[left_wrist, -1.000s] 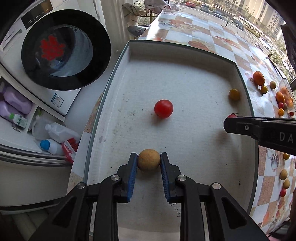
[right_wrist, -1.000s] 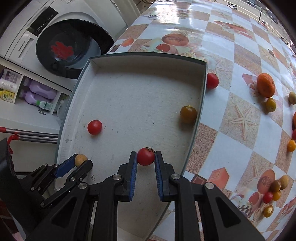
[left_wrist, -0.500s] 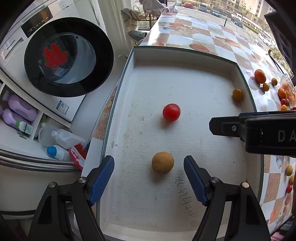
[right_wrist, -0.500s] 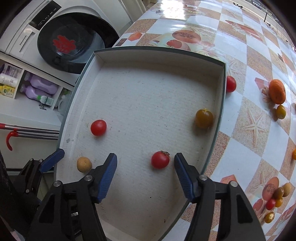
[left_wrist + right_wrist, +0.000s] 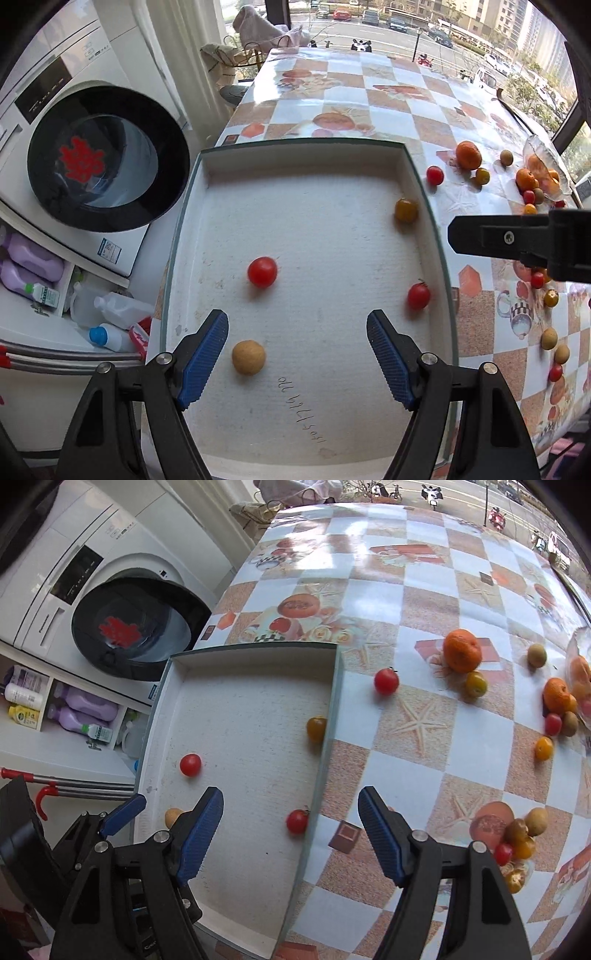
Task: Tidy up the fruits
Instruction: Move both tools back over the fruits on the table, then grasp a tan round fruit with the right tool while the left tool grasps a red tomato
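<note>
A shallow white tray (image 5: 303,155) (image 5: 255,653) lies on the chequered table. In it lie a tan round fruit (image 5: 248,357) (image 5: 172,816), a red tomato (image 5: 262,271) (image 5: 190,764), a red tomato with a stem (image 5: 418,296) (image 5: 297,820) and a yellow-brown tomato (image 5: 406,210) (image 5: 316,729). My left gripper (image 5: 297,356) is open and empty above the tray's near end, the tan fruit just inside its left finger. My right gripper (image 5: 290,832) is open and empty over the tray's right wall.
Several loose fruits lie on the table right of the tray: a red tomato (image 5: 386,681), a large orange (image 5: 462,655), small yellow and brown ones (image 5: 475,684). A washing machine (image 5: 103,158) and shelves with bottles (image 5: 33,266) stand left of the table edge.
Both grippers opened, dropping the tan fruit and the stemmed tomato in the tray, then drew back and up. The right gripper shifted right toward the tray wall.
</note>
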Demonstrator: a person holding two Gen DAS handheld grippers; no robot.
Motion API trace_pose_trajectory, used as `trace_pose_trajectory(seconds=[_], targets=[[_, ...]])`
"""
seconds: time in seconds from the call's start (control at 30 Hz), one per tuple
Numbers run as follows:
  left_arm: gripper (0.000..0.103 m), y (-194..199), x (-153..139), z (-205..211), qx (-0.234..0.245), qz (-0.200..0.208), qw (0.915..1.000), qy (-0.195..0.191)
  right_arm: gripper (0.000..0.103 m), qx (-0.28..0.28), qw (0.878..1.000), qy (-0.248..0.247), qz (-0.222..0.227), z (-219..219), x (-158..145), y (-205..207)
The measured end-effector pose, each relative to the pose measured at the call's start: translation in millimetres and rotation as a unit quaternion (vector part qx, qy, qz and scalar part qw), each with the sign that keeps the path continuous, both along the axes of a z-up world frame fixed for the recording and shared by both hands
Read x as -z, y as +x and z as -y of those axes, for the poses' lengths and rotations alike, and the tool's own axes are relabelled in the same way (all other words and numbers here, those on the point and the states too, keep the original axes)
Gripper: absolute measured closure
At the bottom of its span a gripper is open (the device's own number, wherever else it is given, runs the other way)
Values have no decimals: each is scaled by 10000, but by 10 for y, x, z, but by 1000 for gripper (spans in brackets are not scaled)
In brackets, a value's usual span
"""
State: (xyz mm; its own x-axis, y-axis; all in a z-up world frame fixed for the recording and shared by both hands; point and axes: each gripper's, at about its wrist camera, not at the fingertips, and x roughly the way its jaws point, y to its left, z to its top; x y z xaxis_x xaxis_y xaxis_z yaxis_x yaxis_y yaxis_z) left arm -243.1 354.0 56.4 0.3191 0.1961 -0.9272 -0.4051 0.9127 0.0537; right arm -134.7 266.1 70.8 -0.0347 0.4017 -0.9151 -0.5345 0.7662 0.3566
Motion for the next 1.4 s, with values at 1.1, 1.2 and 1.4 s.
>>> trace_pose_trajectory(seconds=[1.1, 1.2, 1.4], targets=[[25, 1211, 429, 1949, 2281, -251, 9721, -494, 46, 2282, 9686, -839, -521, 2634, 408, -320], [25, 1250, 447, 2000, 2310, -248, 9714, -492, 51, 2297, 9683, -775, -608, 2620, 466, -311], [26, 1315, 486, 2128, 2405, -275, 9692, -450, 57, 2154, 9715, -756, -637, 2560, 510, -304]])
